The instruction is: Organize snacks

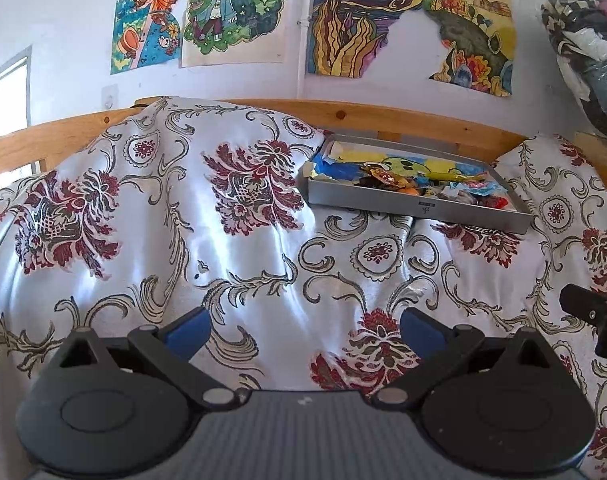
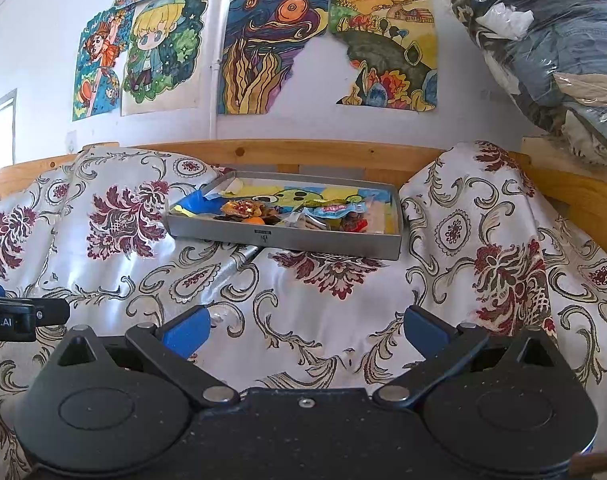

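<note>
Cloth (image 2: 311,300) of shiny white fabric with dark red flowers and grey scrolls covers the whole surface in front of a wooden rail (image 2: 343,154). Coloured drawings (image 2: 271,52) hang on the wall above. A grey tray (image 2: 283,238) sits on the cloth near the rail, with wrapped snacks (image 2: 303,216) piled inside it. Left gripper (image 1: 305,330) and right gripper (image 2: 305,330) hover low over the cloth, well short of the tray, blue-padded fingers spread wide and empty.

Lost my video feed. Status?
Left tool, right tool open, empty. Wrapped snacks in shallow grey metal tray. Nothing blocking.
</note>
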A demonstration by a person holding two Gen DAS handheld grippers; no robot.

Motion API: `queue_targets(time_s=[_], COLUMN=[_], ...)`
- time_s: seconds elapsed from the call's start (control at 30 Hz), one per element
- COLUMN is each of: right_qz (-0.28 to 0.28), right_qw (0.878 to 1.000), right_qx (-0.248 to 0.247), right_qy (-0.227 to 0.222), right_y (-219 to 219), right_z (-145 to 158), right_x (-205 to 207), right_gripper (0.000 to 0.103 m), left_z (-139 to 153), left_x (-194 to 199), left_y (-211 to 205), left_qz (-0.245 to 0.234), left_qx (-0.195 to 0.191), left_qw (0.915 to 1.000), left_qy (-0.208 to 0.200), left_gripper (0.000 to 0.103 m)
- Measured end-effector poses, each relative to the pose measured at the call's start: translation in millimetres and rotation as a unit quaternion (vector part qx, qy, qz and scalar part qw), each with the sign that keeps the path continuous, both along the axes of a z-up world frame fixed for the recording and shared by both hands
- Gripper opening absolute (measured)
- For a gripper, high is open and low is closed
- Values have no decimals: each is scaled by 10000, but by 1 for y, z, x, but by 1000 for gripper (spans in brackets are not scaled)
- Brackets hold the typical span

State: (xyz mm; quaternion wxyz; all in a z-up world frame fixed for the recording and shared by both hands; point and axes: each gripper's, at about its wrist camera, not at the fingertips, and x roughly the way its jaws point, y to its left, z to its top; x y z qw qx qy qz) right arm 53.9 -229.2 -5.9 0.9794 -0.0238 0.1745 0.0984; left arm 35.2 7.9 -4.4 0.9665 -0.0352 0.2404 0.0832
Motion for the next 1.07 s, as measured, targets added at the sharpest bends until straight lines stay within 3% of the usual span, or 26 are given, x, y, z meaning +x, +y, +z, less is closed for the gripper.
queue_targets(time_s=[1.07], right_qz=[32], right_qw=[10000], right_qx=[-29], right_qy=[52], right_y=[0], right_z=[-4], right_x=[0], right_gripper=[102], left_z=[-1], left_x=[1], left_y=[-1], left_qz=[17], left_qx=[96], left_qw=[9999], left_qy=[124], left_gripper=[102])
